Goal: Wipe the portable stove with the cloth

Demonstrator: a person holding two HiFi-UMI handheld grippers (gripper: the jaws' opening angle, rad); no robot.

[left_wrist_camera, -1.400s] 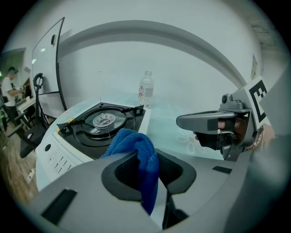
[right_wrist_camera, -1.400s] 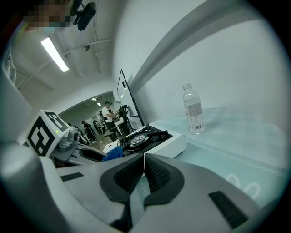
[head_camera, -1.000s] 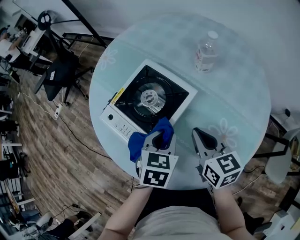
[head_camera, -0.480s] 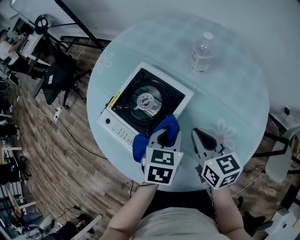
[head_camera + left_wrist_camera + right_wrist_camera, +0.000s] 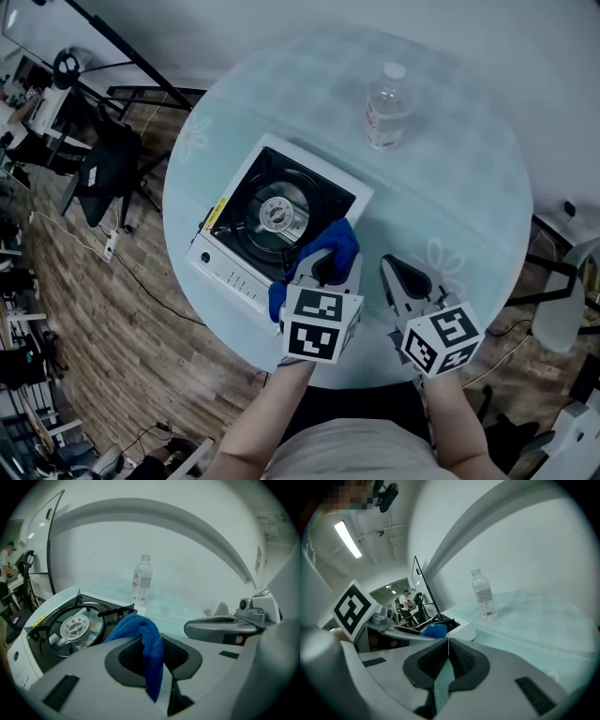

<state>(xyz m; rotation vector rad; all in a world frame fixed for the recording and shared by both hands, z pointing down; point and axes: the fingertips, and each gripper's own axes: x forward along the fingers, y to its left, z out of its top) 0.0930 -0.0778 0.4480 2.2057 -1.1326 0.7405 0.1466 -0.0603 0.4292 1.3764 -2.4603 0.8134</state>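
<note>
A white portable stove with a black top and a round silver burner lies on the round table's left half. My left gripper is shut on a blue cloth, which bunches over the stove's near right corner. In the left gripper view the blue cloth hangs pinched between the jaws, with the burner just ahead to the left. My right gripper hovers beside it over bare table, shut with nothing in it; its own view shows the blue cloth to the left.
A clear plastic water bottle stands upright at the far side of the pale glass table. A black chair and stands fill the wooden floor to the left. The table's near edge runs just under both grippers.
My left gripper has carried the blue cloth forward and right, from the stove's front edge up onto its near right corner. The right gripper has stayed in place.
</note>
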